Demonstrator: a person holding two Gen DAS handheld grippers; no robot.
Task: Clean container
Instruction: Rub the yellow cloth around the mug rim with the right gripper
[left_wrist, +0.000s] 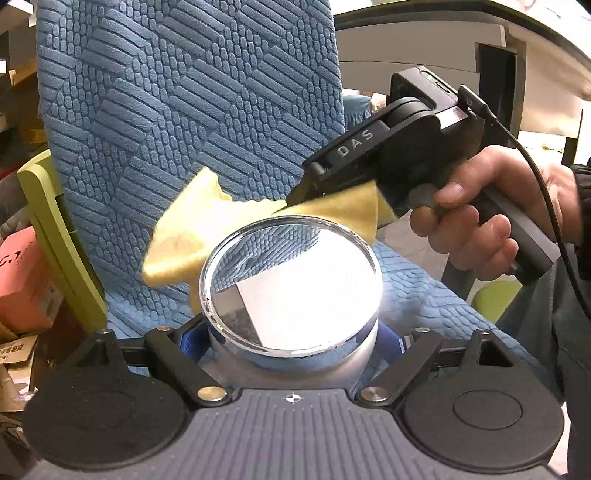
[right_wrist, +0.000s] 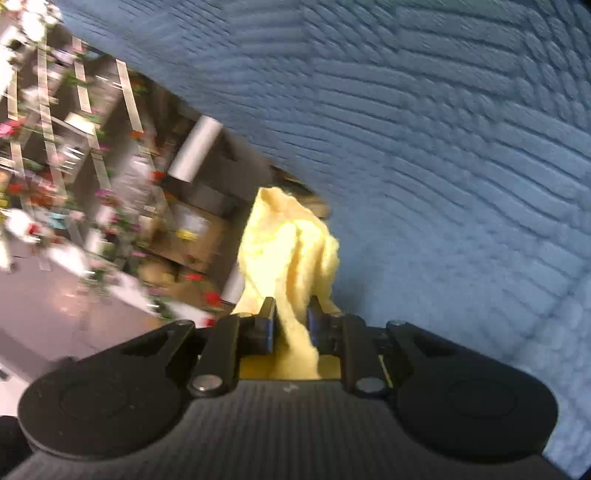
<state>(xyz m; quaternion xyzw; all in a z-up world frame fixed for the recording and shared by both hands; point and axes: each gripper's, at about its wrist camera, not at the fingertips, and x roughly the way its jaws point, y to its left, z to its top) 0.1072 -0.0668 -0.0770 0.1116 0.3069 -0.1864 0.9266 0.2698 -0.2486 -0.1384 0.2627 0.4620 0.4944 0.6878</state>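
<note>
Container (left_wrist: 291, 291) clamped in left gripper (left_wrist: 291, 332) — right gripper (right_wrist: 290, 325) (blurry) pinches yellow cloth (right_wrist: 288, 247) by rim.

Two close wrist views sharing yellow cloth (left_wrist: 192, 236).

- Your right wrist view is smeared: the shelves (right_wrist: 74, 147) and the blue chair cover (right_wrist: 443, 147) show no sharp detail.
- In the left wrist view, the container (left_wrist: 291, 280) glares white inside, so you cannot tell what its floor looks like; its lower wall is hidden behind the left hand-held gripper (left_wrist: 291, 343), whose fingertips are barely visible.
- The yellow cloth (left_wrist: 184, 240) is blurred, and the container rim covers part of it.
- The right hand-held gripper (left_wrist: 295, 201) has its tips buried in the cloth.
- Your right hand (left_wrist: 491, 221) is cut off at the wrist by the picture's edge.
</note>
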